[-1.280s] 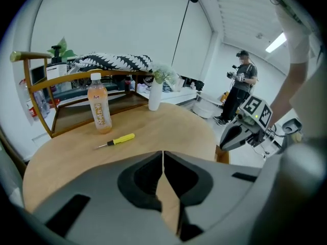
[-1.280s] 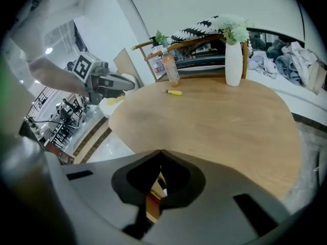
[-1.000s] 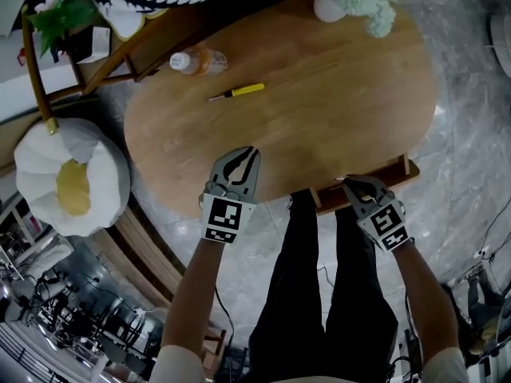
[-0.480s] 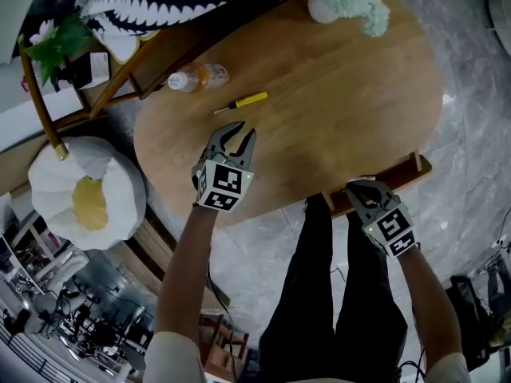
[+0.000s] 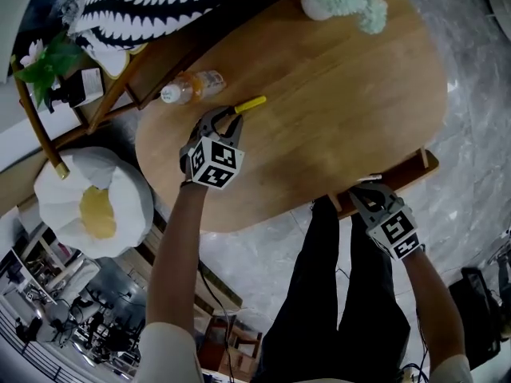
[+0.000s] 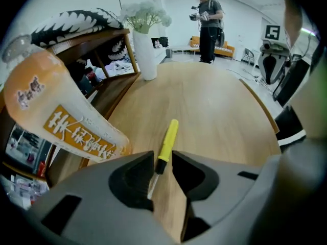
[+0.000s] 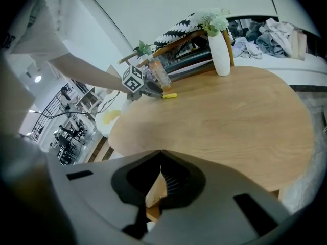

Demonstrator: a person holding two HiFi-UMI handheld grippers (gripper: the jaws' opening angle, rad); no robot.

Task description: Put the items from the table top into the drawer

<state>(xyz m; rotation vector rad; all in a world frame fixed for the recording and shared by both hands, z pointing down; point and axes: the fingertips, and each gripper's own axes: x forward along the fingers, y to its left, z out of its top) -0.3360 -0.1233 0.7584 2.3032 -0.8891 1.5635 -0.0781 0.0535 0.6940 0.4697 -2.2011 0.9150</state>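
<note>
Progress: early, I'd judge. The screwdriver [image 5: 250, 104] and bottle [image 5: 192, 86] still lie on the table [image 5: 343, 94], and I can't see inside the drawer [image 5: 415, 168].
Left gripper [image 5: 226, 118]: jaws wide and just been opening, straddling the screwdriver's shaft without pressing it.
Right gripper [image 5: 366, 190]: jaws together and empty, by the drawer.
Screwdriver axis: lies flat, with the yellow handle pointing away from the left gripper and the blade toward it.

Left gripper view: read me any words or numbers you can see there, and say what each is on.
Bottle, orange label: white Chinese-style characters, too warped to read reliably; dark print above them is blurred.
Screwdriver: no print visible.
Background square marker: black-and-white code pattern, no words.
Nothing else legible.
</note>
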